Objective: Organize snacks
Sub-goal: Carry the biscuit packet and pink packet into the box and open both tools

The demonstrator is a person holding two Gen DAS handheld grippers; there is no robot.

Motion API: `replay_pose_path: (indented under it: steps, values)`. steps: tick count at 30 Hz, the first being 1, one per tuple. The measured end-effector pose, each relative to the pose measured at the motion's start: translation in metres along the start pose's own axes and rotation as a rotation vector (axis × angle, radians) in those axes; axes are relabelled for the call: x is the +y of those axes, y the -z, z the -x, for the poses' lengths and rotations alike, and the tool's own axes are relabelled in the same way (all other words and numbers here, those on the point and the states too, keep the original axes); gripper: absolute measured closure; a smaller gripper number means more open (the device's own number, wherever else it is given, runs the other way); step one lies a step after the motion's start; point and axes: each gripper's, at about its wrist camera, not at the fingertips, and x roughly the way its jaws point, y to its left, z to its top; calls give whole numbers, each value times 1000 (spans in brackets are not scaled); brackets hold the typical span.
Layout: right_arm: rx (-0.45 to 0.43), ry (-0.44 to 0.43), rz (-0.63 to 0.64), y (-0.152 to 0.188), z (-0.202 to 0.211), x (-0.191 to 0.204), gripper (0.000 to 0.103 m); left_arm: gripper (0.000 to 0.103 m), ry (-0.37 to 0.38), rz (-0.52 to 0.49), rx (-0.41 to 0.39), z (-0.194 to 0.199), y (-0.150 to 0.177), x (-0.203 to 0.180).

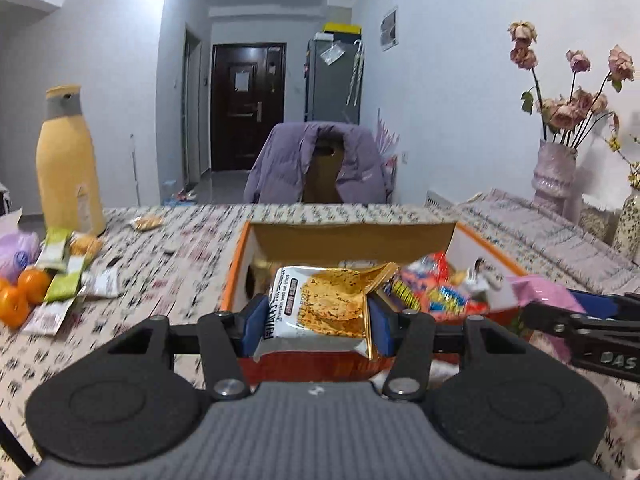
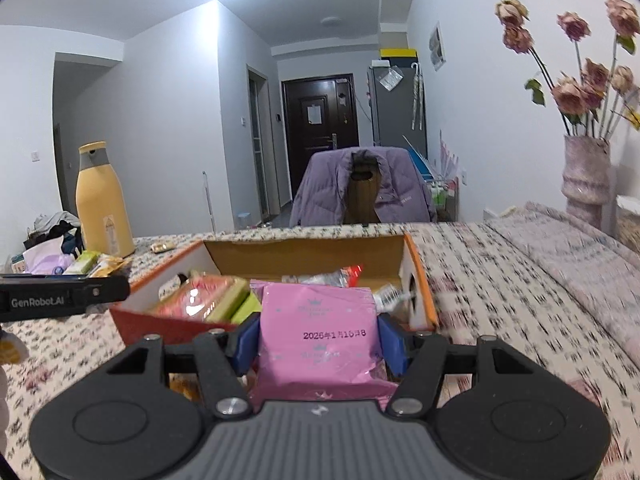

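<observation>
My left gripper (image 1: 316, 316) is shut on a white and gold crisps packet (image 1: 320, 304), held just in front of the open orange cardboard box (image 1: 236, 264). Colourful snack packs (image 1: 436, 288) lie inside the box. My right gripper (image 2: 316, 344) is shut on a pink snack packet (image 2: 320, 336) with a printed date, near the front of the same box (image 2: 420, 280). In the left wrist view the right gripper (image 1: 568, 312) and its pink packet (image 1: 548, 292) show at the right edge. The left gripper's arm (image 2: 64, 296) crosses the left side of the right wrist view.
On the patterned tablecloth (image 1: 160, 276) to the left lie green snack packs (image 1: 60, 256), oranges (image 1: 20, 296) and a tall yellow bottle (image 1: 68, 160). A vase of dried roses (image 1: 556, 172) stands at the right. A chair with a purple jacket (image 1: 316, 164) faces the far table edge.
</observation>
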Motion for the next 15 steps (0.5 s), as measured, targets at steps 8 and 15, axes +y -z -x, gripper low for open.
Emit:
replay_pose_path:
  steps: [8, 15]
  values:
    - [-24, -5, 13, -35, -45, 7, 42, 50, 3, 29, -53, -35, -30, -11]
    - [-12, 41, 13, -38, -94, 7, 42, 50, -27, 82, -62, -82, -32, -6]
